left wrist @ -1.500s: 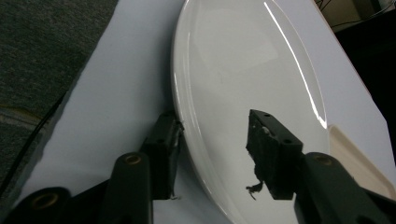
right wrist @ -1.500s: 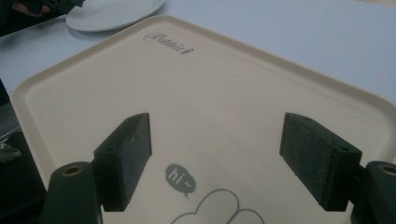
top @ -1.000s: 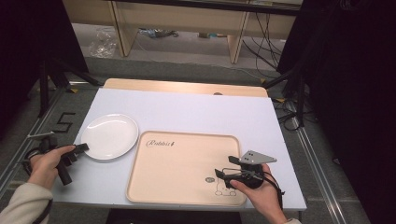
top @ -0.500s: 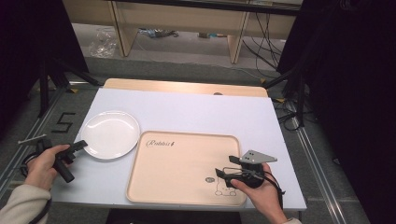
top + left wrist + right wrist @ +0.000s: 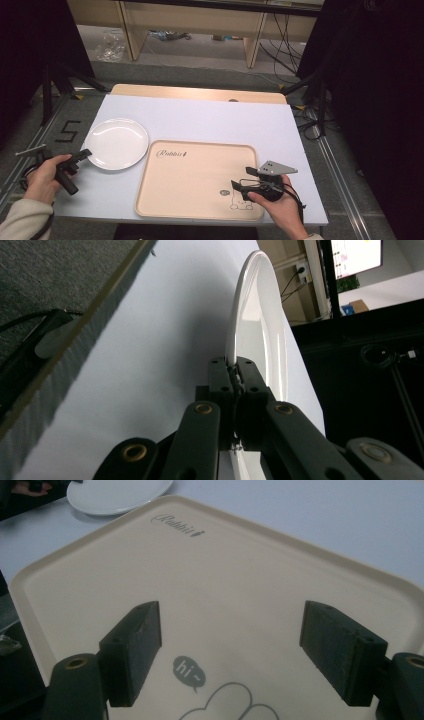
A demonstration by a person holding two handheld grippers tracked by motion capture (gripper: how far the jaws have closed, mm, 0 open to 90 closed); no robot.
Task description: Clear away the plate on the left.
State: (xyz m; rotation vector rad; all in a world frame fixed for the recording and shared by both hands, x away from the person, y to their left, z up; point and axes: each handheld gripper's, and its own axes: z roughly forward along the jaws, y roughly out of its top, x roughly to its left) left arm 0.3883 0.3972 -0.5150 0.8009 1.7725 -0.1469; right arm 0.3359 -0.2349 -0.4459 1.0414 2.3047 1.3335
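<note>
A white plate [image 5: 117,143] lies on the white table top, left of a beige tray [image 5: 200,177] printed with "Rabbit" and a cartoon. My left gripper [image 5: 85,153] is shut on the plate's near-left rim; in the left gripper view the jaws pinch the rim of the plate [image 5: 260,330] at the left gripper's tips [image 5: 235,371]. My right gripper [image 5: 236,186] hovers open over the tray's near-right corner. In the right gripper view the right gripper [image 5: 230,645] has its jaws wide apart above the tray [image 5: 225,585], with nothing between them, and the plate [image 5: 117,495] sits at the far left.
The table top [image 5: 210,120] has a wooden strip [image 5: 200,93] along its far edge. Metal rails run along both sides of the table. Cables and shelf legs lie on the floor beyond. Dark curtains stand at left and right.
The left gripper has pulled the plate a little to the left and toward the near edge, away from the tray. The right gripper has stayed over the tray.
</note>
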